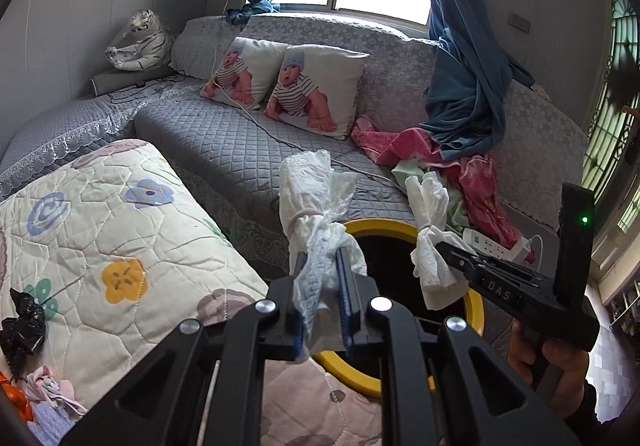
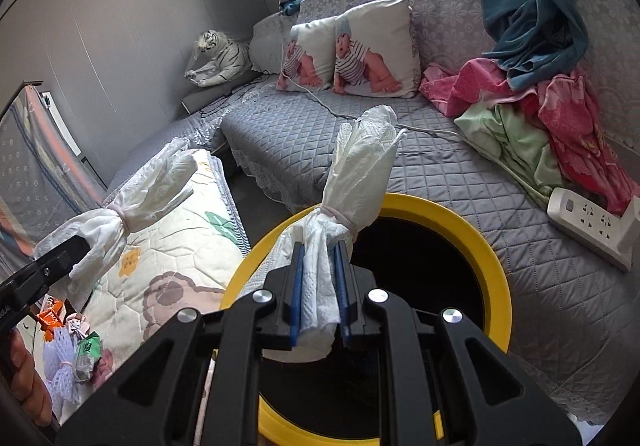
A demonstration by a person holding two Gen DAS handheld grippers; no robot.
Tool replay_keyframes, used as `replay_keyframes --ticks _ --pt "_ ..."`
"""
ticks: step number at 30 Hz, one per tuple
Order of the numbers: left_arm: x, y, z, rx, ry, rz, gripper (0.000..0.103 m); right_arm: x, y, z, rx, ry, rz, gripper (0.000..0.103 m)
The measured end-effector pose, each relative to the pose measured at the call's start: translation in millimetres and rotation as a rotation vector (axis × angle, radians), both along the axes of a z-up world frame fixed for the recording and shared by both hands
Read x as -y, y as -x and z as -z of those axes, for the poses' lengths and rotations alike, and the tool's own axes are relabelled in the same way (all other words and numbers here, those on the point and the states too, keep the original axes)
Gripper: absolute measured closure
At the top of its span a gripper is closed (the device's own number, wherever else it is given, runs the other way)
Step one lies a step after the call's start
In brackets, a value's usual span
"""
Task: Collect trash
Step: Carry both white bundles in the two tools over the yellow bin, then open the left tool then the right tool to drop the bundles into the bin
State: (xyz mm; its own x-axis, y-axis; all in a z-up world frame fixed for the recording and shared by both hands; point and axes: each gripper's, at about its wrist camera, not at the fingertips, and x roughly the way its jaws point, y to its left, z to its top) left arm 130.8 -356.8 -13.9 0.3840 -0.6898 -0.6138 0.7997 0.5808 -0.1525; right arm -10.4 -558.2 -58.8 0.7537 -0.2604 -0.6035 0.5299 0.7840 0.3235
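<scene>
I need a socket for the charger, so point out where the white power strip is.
The white power strip lies on the grey quilted sofa cover, at the right edge of the right wrist view, just below the pink and green clothes and right of the yellow-rimmed bin.

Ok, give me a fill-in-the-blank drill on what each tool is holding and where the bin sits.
1. The left tool is shut on a bundle of white ____ tied with a band.
2. The bin below both tools has a ____ rim.
3. The right tool grips ____ tied bundle.
4. Both cushions on the sofa show a ____.

Missing words: tissue; yellow; another; baby
</scene>
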Motion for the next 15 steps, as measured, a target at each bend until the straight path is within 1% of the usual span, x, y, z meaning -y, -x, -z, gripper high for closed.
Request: replay_keyframes --ticks 3,8,15 --pt "12 -1 8 -0.014 -0.01 0.013 0.09 3 2 9 -0.017 -0.002 0.01 0.089" --pt "31 -2 25 -0.072 -0.021 0.035 0.09 8 1 22 -0.047 -0.02 0.011 0.089" --pt "52 1 42 -0.095 -0.048 0.052 0.09 9 3 34 -0.076 -0.032 0.015 0.089"
